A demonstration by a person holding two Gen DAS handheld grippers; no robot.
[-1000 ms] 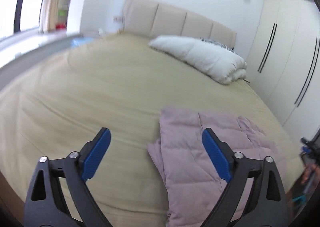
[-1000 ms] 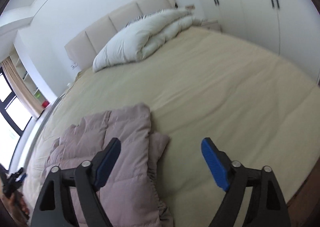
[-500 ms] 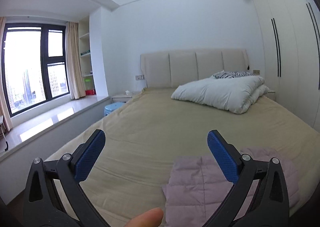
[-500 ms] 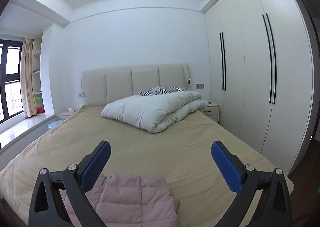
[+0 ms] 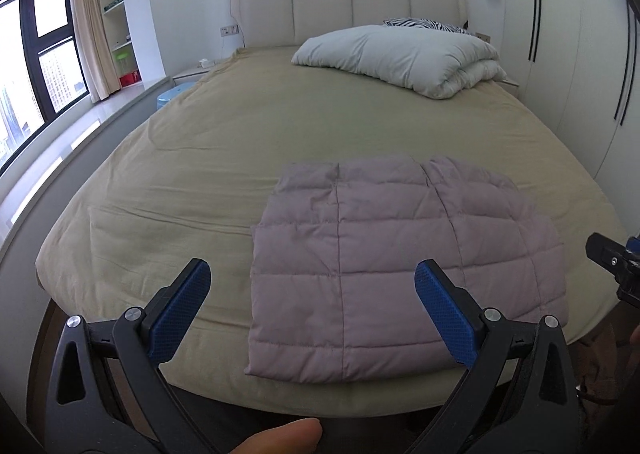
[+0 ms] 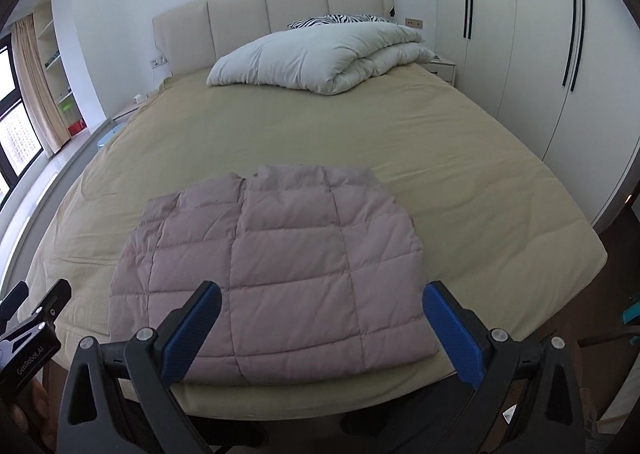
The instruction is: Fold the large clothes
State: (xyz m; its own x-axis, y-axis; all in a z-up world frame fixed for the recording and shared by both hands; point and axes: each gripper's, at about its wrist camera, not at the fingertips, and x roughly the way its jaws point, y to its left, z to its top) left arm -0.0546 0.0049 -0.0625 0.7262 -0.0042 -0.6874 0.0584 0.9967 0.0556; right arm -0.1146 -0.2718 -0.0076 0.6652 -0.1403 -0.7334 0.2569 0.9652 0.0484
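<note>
Only the left view shows a thumb (image 5: 280, 436); both tongs gape empty above the folded jacket (image 5: 384, 266)

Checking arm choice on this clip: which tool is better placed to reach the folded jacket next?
Probably the right tool: the pink jacket lies straight ahead between its open fingers. The left tool sits nearer the jacket's left edge. Both are open and empty, so it's a slight edge.
</note>
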